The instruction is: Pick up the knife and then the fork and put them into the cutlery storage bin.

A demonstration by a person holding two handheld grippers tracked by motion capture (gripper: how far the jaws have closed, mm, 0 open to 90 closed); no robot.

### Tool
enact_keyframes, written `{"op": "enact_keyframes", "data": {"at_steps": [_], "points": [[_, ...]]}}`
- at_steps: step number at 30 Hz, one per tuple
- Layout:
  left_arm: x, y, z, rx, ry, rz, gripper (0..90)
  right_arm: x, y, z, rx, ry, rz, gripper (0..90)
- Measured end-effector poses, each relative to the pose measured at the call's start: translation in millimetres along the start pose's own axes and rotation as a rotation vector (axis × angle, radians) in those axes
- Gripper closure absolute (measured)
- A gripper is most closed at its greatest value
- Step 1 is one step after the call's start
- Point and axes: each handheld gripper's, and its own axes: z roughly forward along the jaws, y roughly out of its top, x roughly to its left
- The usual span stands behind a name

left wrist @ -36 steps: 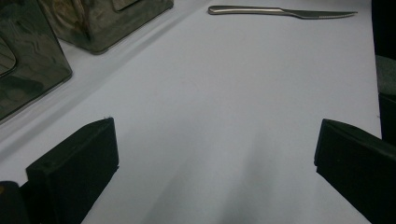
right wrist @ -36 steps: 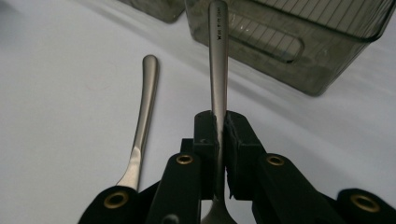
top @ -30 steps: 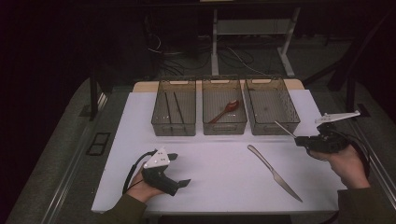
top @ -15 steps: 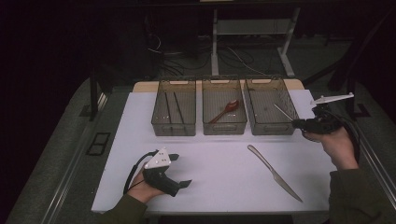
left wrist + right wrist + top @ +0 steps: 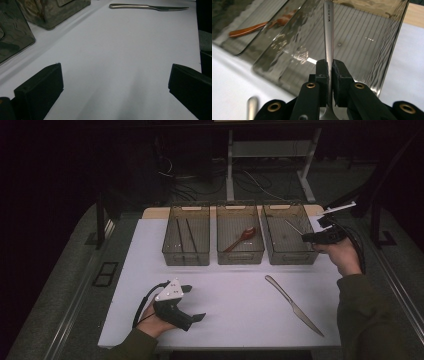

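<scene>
Oddly, the business end of the steel utensil (image 5: 328,37) clamped in the right tongs (image 5: 329,72) cannot be made out: the right gripper view cuts it off at the bottom edge, so whether it is a fork or a spoon stays unclear (only the slim handle, stamped with tiny unreadable lettering, rises out of the grip). The padded black jaws are pressed flat against the handle on both sides. From the high view the utensil (image 5: 294,227) shows as a thin bright sliver reaching over the right-hand bin (image 5: 290,257), held above its ribbed floor by the right tongs (image 5: 306,237). All three bins are smoky, see-through plastic with wavy walls; the middle bin (image 5: 240,257) holds a reddish-brown spoon (image 5: 241,239), and the left bin (image 5: 186,257) holds two thin dark sticks (image 5: 185,234), too small to identify. A steel table knife (image 5: 293,305) with a serrated edge lies bare on the matte white surface (image 5: 225,290), well apart from the bins. The left tongs (image 5: 192,302) rest low on the surface, jaws spread wide with nothing between them, and the hand under them is partly cut off by the frame.
</scene>
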Motion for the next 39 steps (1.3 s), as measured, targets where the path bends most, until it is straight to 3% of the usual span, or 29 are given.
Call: {"op": "enact_keyframes", "data": {"at_steps": [10,16,19,22,31,39], "points": [[-0.3,0.7,-0.1,-0.002,-0.006,0.007,0.0,-6.1,15.4,44.3,0.086,-0.025,0.015,83.8],[0.1,0.7,-0.4,-0.007,-0.007,0.006,0.0,-6.6,17.2,61.1,0.122,-0.028,0.029,83.5],[-0.1,0.9,-0.5,-0.008,-0.008,0.007,0.0,-7.7,16.4,63.5,0.115,-0.024,0.046,76.5],[0.0,1.0,-0.4,-0.007,-0.009,0.007,0.0,-7.3,17.2,58.4,0.079,-0.033,0.051,67.2],[0.4,0.9,-1.4,-0.003,-0.004,0.004,0.0,-3.9,13.7,31.0,0.003,0.038,0.037,40.8],[0.5,0.9,-1.7,-0.002,0.000,0.004,0.0,7.1,0.2,-7.7,-0.075,0.094,0.022,34.8]]}}
